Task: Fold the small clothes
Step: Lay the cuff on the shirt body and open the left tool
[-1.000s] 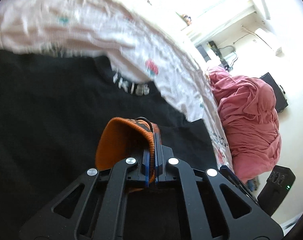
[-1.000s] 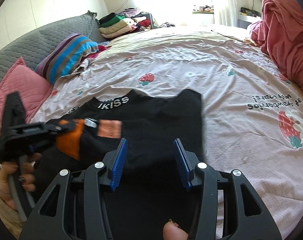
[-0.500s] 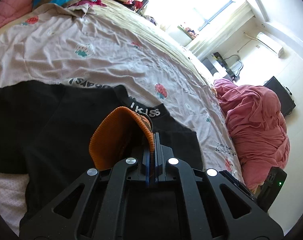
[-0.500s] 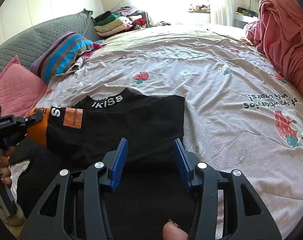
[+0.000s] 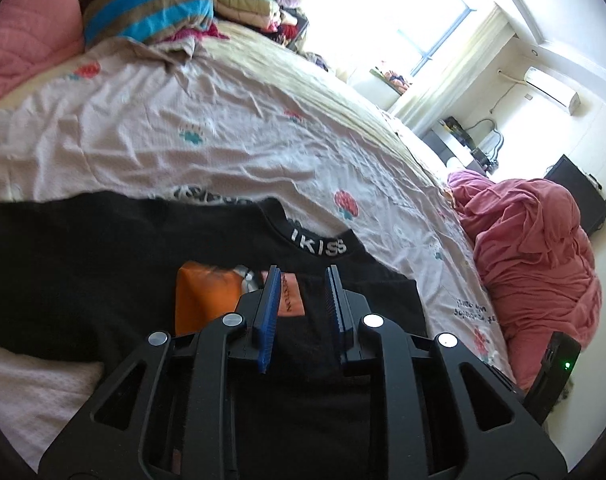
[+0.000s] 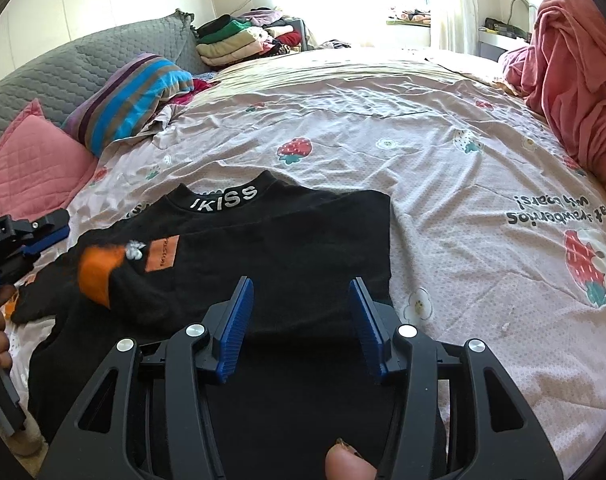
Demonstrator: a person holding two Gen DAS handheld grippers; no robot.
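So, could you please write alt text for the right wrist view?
A black top with an orange cuff lies partly folded on a strawberry-print bedsheet. The right tool hovers open over it, and the left tool shows at the left edge.

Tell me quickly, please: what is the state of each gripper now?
Left gripper: open, jaws just opened, holding nothing; orange cuff lies released.
Right gripper: open, holding nothing.

A black top (image 6: 287, 240) with an orange cuff (image 6: 97, 274) lies on pale pink strawberry-print bedding (image 6: 443, 160) beside a striped pillow (image 6: 131, 96).
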